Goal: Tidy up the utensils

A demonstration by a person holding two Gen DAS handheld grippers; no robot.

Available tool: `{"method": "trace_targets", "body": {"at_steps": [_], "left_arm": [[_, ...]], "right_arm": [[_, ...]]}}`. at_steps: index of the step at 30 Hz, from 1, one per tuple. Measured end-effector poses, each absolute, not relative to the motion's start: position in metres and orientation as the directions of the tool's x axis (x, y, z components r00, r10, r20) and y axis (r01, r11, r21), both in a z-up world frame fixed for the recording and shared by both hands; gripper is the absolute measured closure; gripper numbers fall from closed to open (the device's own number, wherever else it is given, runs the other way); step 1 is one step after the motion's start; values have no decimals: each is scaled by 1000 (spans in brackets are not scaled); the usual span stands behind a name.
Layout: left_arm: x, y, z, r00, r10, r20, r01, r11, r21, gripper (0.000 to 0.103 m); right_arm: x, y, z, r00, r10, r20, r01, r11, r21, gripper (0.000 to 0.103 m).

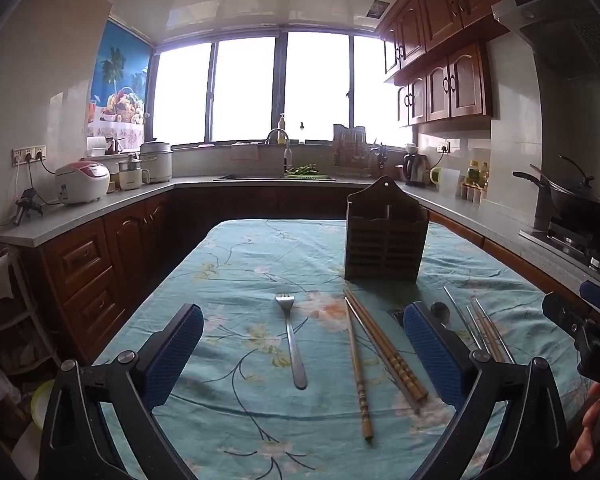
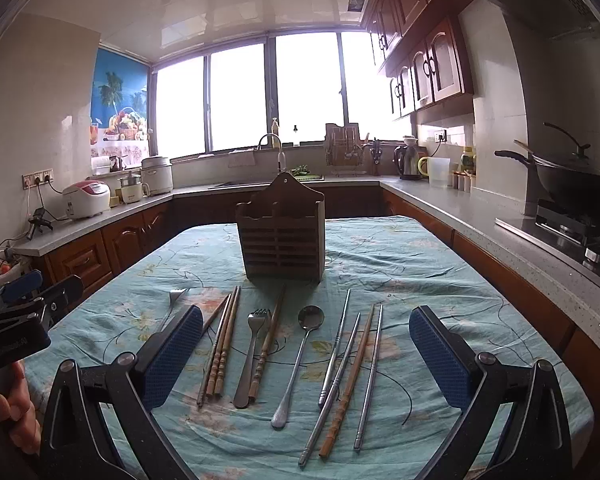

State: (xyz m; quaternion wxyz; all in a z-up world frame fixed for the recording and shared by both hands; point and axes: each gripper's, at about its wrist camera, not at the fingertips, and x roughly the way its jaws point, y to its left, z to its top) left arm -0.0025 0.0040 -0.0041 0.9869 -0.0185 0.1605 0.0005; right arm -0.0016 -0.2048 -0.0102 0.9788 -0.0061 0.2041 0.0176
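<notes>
Right wrist view taking in the whole spread: wooden utensil holder point(image 2: 281, 232) standing upright at mid-table point(image 2: 440, 264), slotted front facing the cameras, compartments apparently empty, with every utensil lying loose on the floral cloth in front of it. Judging the sorting as not yet begun, both grippers hovering above the near edge. Right gripper point(image 2: 306, 356) holding its jaws wide apart and gripping nothing, framing a dark fork point(image 2: 252, 356), a long spoon point(image 2: 298, 364), wooden chopsticks point(image 2: 222, 348) at the left and steel chopsticks point(image 2: 374, 376) at the right, all below and ahead of the pads, none touching them. Left gripper point(image 1: 303, 356) likewise showing jaws spread and empty, framing a steel fork point(image 1: 291, 340) lying handle toward the camera and a crossed bundle of wooden chopsticks point(image 1: 384, 354) just beside it; holder point(image 1: 386, 236) sitting beyond, well apart from the pads. Calling next, by this reading, for dropping one gripper over a single utensil, closing across its shank, lifting and standing it in a compartment. Thin steel pieces lying flat on soft cloth likely making a clean pinch awkward.
</notes>
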Motion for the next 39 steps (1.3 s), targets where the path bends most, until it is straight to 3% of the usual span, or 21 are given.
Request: {"method": "trace_targets", "body": {"at_steps": [39], "left_arm": [[3,5,-8,948,-8,-317,-5,999,-40,2]], "right_arm": [[-2,-200,-9,918,50,-394,-57,998,-6,0]]}}
